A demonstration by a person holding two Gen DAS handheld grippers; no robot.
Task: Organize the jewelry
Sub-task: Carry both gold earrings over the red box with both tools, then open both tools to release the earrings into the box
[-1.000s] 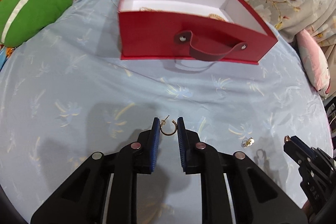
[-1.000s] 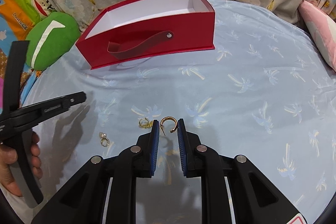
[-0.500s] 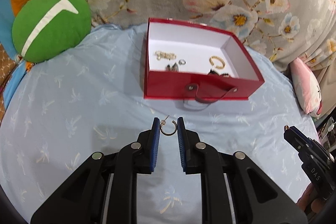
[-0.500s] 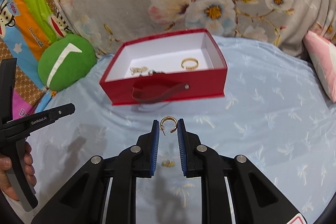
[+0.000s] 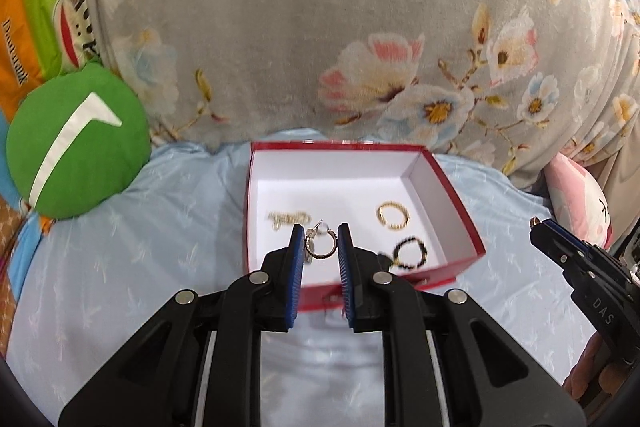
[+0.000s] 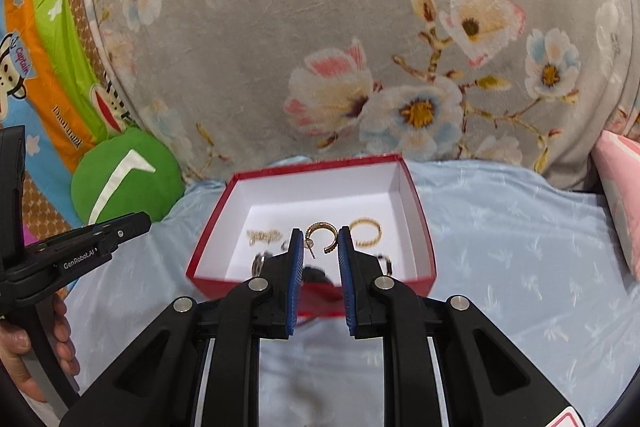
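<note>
Two black two-finger grippers with blue ribbed pads, each clamped on one earring; left gripper pinches a thin gold hoop earring with a straight post between its pad tips, hoop hanging in the gap, post sticking up toward the left pad; right gripper pinches a wider textured gold C-shaped hoop earring the same way, open side down, post near the left pad; both held above the open red cardboard box with white lining, box just ahead of and below the fingertips in both wrist views; inside the box, past the left gripper's tips: gold chain piece to the left of the pads, gold beaded ring to the right, black beaded ring nearer right, partly behind the right finger; a small silvery piece shows just behind the left pad, too hidden to tell what; box sits on a pale blue patterned sheet; round green cushion with white stripe far left of the grippers; grey floral blanket rises behind the box; pink pillow at far right; right gripper's tip shows at the right edge of the left view; a hand grips the left gripper's handle at the left edge of the right view.
</note>
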